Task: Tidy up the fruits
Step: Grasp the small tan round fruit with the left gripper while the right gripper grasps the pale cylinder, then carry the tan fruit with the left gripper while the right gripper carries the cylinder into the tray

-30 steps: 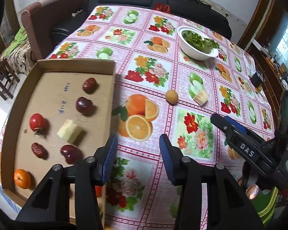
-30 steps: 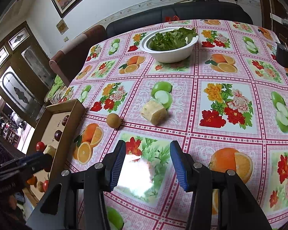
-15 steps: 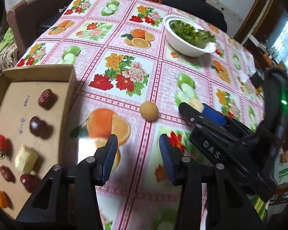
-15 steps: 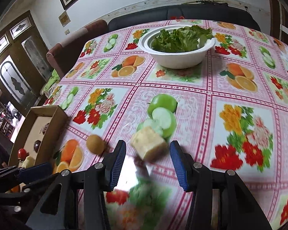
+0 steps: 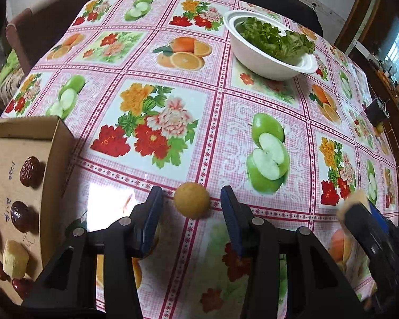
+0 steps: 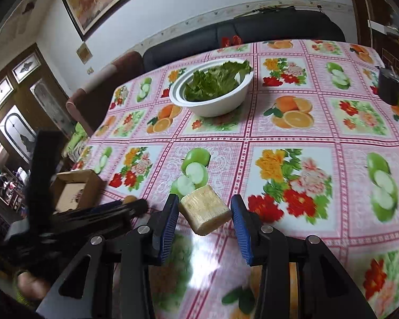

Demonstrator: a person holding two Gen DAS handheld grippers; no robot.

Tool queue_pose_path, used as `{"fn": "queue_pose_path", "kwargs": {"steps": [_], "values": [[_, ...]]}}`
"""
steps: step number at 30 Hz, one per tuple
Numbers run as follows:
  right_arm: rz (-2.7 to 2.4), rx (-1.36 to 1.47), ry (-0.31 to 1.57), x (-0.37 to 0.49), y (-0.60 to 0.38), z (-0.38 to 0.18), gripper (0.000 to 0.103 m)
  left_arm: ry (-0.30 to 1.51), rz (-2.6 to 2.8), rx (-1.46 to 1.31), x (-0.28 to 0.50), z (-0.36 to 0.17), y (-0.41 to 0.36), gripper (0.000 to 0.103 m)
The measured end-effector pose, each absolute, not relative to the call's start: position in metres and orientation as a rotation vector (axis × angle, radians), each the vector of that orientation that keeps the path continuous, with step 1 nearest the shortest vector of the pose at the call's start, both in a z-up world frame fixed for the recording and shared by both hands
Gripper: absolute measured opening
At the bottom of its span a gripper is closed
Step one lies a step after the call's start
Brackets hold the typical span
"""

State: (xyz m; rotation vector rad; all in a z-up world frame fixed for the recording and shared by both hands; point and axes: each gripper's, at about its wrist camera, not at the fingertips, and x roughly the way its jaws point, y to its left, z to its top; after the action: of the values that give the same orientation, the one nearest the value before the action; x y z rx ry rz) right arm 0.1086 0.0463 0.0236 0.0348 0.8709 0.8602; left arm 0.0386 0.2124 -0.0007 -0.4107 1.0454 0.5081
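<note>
A small round tan fruit (image 5: 191, 203) lies on the patterned tablecloth between the open fingers of my left gripper (image 5: 191, 207), with gaps on both sides. A pale yellow fruit chunk (image 6: 205, 212) lies between the open fingers of my right gripper (image 6: 204, 214), also untouched. A cardboard tray (image 5: 56, 143) at the left holds several dark red fruits (image 5: 30, 171), a yellow chunk (image 5: 14, 259) and a red tomato edge. The right gripper's body (image 5: 372, 234) shows at the lower right of the left wrist view.
A white bowl of green lettuce (image 5: 268, 45) stands at the back of the table; it also shows in the right wrist view (image 6: 212, 93). A dark cup (image 6: 389, 87) stands at the far right edge. A sofa and chair lie behind the table.
Both grippers have moved forward and down. The tan fruit now sits between the left fingers and the yellow chunk between the right fingers. Both stayed open.
</note>
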Motion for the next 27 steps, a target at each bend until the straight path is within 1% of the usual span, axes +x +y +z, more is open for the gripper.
{"fn": "queue_pose_path", "kwargs": {"steps": [2,7,13,27], "values": [[0.867,0.045,0.867,0.103,0.038,0.028,0.041,1.048,0.516,-0.384,0.039,-0.001,0.209,0.023],[0.875,0.081,0.858,0.091,0.024,0.037,0.041,1.068,0.509,-0.371,0.027,0.002,0.201,0.023],[0.879,0.1,0.86,0.075,0.015,0.04,0.041,1.049,0.522,-0.363,-0.006,0.014,0.187,0.023],[0.922,0.072,0.874,0.033,0.028,0.041,0.041,0.951,0.582,-0.326,-0.077,0.054,0.175,0.024]]}}
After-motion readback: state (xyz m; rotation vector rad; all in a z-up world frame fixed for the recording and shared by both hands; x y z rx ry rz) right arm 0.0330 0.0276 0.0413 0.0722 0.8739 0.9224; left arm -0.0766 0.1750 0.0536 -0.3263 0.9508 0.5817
